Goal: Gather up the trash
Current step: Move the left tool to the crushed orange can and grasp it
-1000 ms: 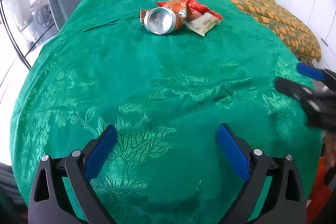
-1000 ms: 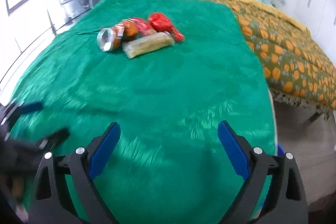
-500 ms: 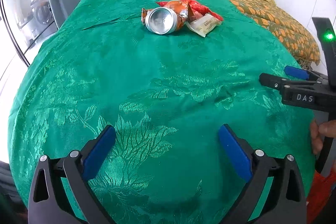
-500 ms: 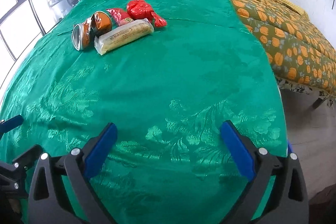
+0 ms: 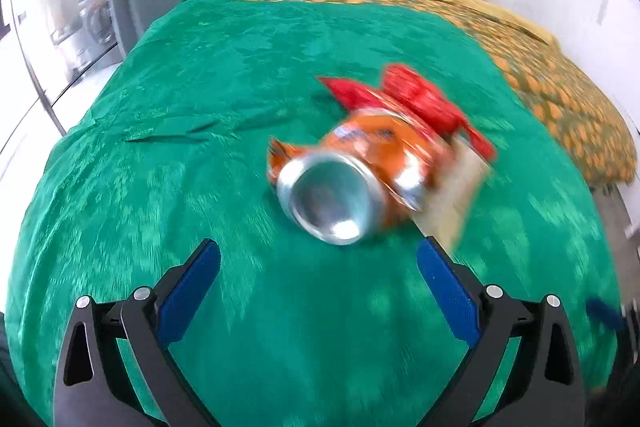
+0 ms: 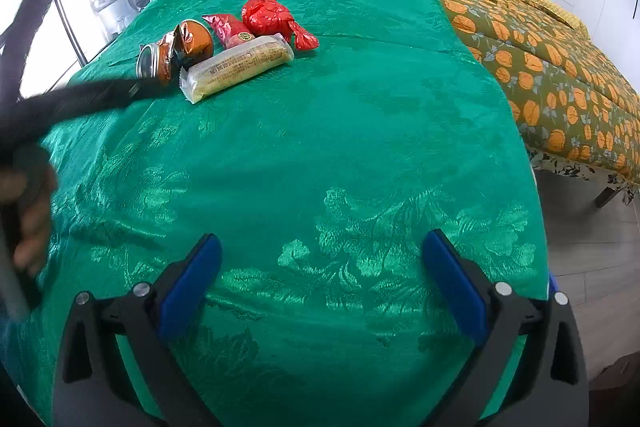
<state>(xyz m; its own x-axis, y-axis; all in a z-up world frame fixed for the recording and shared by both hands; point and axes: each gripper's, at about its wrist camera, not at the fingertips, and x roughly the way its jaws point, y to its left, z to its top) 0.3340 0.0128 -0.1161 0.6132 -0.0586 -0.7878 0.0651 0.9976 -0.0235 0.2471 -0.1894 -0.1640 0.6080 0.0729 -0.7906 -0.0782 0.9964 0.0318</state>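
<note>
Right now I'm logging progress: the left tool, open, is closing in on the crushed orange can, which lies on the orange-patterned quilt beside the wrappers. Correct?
Not quite. The crushed orange can lies on the green brocade bedspread, not the orange-patterned quilt; the right wrist view shows it. The open left tool does face it.

A green bedspread [image 6: 360, 131] woven with a paler leaf-and-flower pattern is seen. An olive quilt [image 6: 552, 75] printed with orange fruits, edged in yellow, is laid beside the bedspread. On the bedspread, an orange can [image 5: 352, 183] with a silver end is shown; behind the can, a red bag [image 6: 268, 17] and a pinkish-red wrapper [image 6: 228, 29] are seen, and beside the can a pale yellow packet [image 6: 240, 67] with dark print. Black frames and blue pads are borne by the left claw [image 5: 318, 263] and the right claw [image 6: 320, 255].
</note>
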